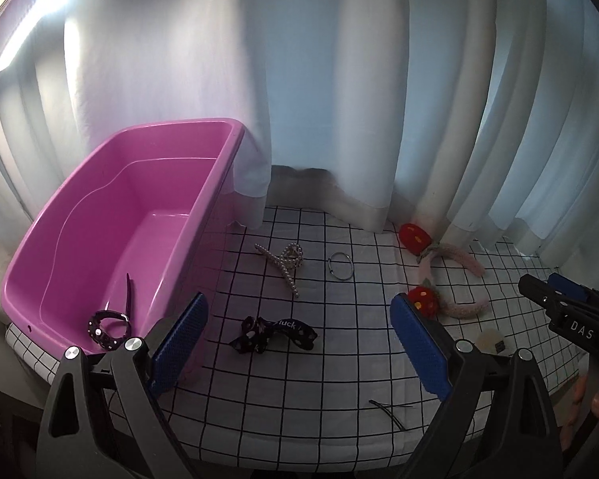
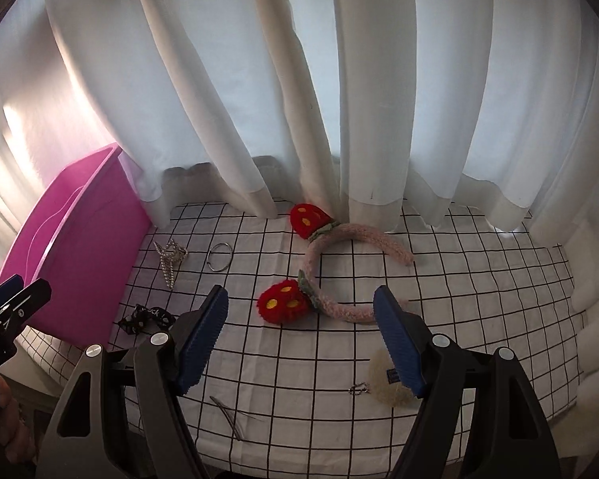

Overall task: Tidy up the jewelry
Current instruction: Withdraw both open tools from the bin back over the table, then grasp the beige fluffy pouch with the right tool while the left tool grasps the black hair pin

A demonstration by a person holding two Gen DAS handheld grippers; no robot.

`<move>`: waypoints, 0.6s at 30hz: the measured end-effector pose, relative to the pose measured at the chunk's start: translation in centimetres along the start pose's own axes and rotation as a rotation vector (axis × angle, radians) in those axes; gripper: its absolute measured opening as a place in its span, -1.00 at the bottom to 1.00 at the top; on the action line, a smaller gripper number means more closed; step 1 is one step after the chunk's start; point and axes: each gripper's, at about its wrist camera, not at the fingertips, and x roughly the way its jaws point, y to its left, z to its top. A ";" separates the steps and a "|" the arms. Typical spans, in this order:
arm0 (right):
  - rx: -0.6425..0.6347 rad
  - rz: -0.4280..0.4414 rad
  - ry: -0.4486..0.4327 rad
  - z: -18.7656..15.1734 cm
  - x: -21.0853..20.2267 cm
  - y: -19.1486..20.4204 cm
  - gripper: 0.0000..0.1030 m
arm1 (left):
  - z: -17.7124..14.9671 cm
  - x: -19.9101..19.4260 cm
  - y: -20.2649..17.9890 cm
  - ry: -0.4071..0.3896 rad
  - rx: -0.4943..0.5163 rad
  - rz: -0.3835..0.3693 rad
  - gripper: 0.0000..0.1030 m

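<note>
The left gripper (image 1: 299, 343) is hovering with jaws spread wide above the black polka-dot ribbon (image 1: 273, 332), empty. The right gripper (image 2: 299, 339) is gaping too, holding nothing, facing the strawberry headband (image 2: 339, 275). The headband is lying flat on the checked cloth (image 2: 479, 299), its arc opening rightward, beside the pink tub (image 1: 100, 231).

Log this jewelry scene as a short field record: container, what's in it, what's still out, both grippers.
container: pink bin, at the left on the checked cloth
in bin: dark studded headband
on cloth: pearl claw clip, metal ring, black printed ribbon, strawberry headband, bobby pins, cream fluffy clip
left gripper: open, empty, above the ribbon
right gripper: open, empty, facing the strawberry headband
</note>
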 end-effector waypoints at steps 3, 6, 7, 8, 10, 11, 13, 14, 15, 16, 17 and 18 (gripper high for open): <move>0.014 -0.017 0.020 -1.3 0.1 -2.2 0.40 | -1.3 0.9 -2.1 0.032 0.018 -0.010 0.76; 0.030 -0.019 0.057 -2.8 0.8 -4.1 0.40 | -2.5 2.0 -3.5 0.076 0.032 -0.009 0.76; 0.034 -0.019 0.070 -3.3 1.1 -4.7 0.40 | -2.9 2.3 -4.0 0.086 0.035 -0.005 0.76; 0.038 -0.020 0.081 -3.7 1.6 -5.1 0.40 | -3.4 2.6 -4.3 0.095 0.037 -0.003 0.76; 0.044 -0.017 0.102 -4.6 2.2 -5.8 0.40 | -4.3 3.3 -5.0 0.115 0.040 0.000 0.76; 0.045 -0.020 0.109 -5.1 2.4 -6.2 0.40 | -4.8 3.7 -5.2 0.128 0.040 -0.002 0.76; 0.050 -0.019 0.122 -5.9 3.0 -6.8 0.40 | -5.9 4.6 -5.7 0.161 0.038 -0.011 0.76; 0.053 -0.014 0.134 -6.2 3.4 -7.0 0.40 | -6.6 5.0 -5.9 0.177 0.036 -0.012 0.76; 0.049 -0.013 0.147 -6.6 3.8 -7.2 0.40 | -7.2 5.5 -6.1 0.189 0.034 -0.013 0.76; 0.043 -0.017 0.157 -7.0 4.2 -7.3 0.40 | -7.8 5.9 -6.3 0.207 0.035 -0.011 0.76; 0.039 -0.020 0.164 -7.4 4.6 -7.5 0.40 | -8.2 6.6 -6.6 0.226 0.037 -0.012 0.76; 0.040 -0.018 0.172 -7.7 5.0 -7.7 0.40 | -8.7 7.0 -6.7 0.236 0.038 -0.013 0.76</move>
